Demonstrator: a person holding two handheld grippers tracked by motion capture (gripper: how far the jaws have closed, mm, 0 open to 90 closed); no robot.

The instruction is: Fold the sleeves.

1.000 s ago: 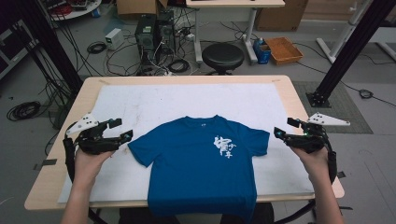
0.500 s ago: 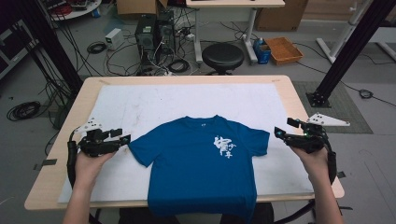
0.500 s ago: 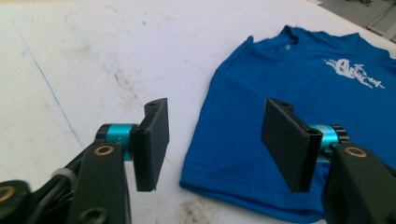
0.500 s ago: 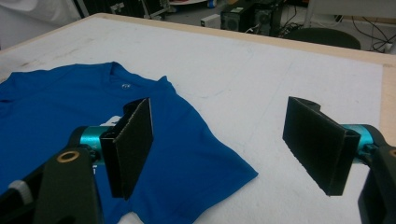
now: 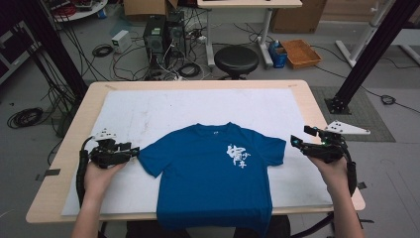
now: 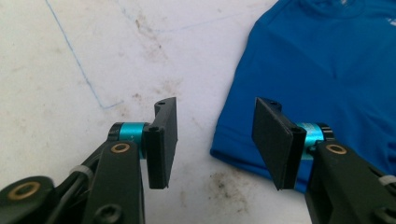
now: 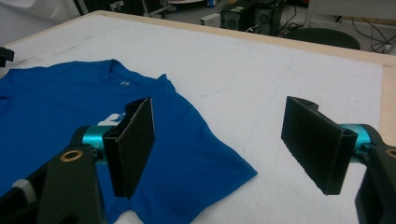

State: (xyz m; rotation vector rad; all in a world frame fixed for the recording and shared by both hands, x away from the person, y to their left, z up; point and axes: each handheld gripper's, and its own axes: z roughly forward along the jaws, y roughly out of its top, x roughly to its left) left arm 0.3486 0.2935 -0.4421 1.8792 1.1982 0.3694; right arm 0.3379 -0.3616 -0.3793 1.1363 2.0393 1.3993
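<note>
The blue shirt [image 5: 213, 173] lies flat, front up, on the white sheet [image 5: 163, 106] covering the bench [image 5: 304, 94]; its hem hangs over the near edge. The left gripper [image 5: 132, 152] sits just beside the shirt's left sleeve; its jaws have just been closing yet stand apart, with bare sheet and the sleeve edge below them and nothing clamped. The right gripper [image 5: 295, 141] hovers near the right sleeve, jaws released and wide. Farther off, a black stool [image 5: 236, 58] stands behind the bench.
</note>
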